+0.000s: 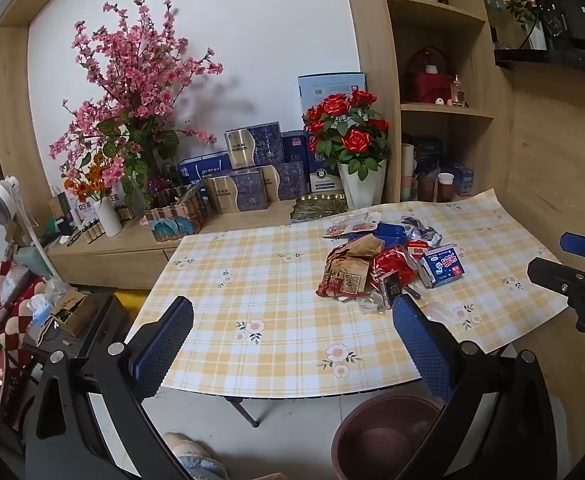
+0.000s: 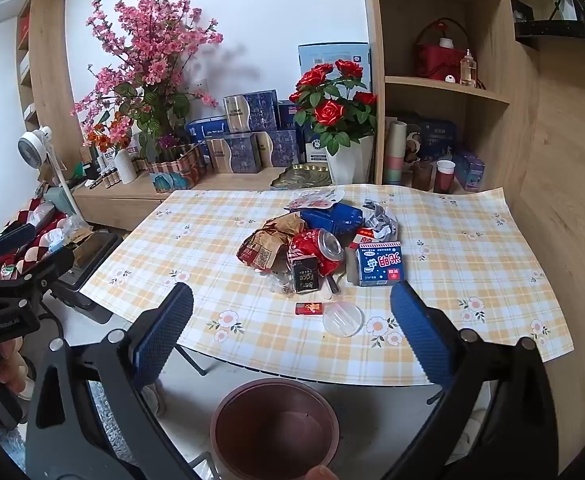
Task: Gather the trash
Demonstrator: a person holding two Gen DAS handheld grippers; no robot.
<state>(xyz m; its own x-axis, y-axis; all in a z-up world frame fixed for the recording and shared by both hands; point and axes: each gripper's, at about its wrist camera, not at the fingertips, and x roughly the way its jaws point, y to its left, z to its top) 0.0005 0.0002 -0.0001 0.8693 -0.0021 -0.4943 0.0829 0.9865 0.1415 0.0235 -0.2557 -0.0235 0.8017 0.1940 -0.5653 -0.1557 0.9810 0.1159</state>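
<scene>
A light wooden shelving unit and a low wooden sideboard crowded with blue and gold gift boxes, a tall spray of pink artificial blossoms and a white pot of red artificial roses stand against a white wall behind the table, which is covered by a yellow-and-white checked cloth printed with small flowers.

The trash lies in one heap near the middle of the table: a crumpled brown paper bag on the left, a crushed red drink can touching it, a dark blue carton behind, crumpled silver foil at the back right, and a small blue-and-white milk carton standing at the right edge of the heap. A black sachet leans at the front. Nearer the table's front edge, apart from the heap, lie a small red packet and a clear round plastic lid, just beside each other.

On the floor below the front edge sits a round reddish-brown plastic bin.

The left gripper and the right gripper both hover over the near edge of the table, tilted downward, jaws spread wide with nothing between them.
</scene>
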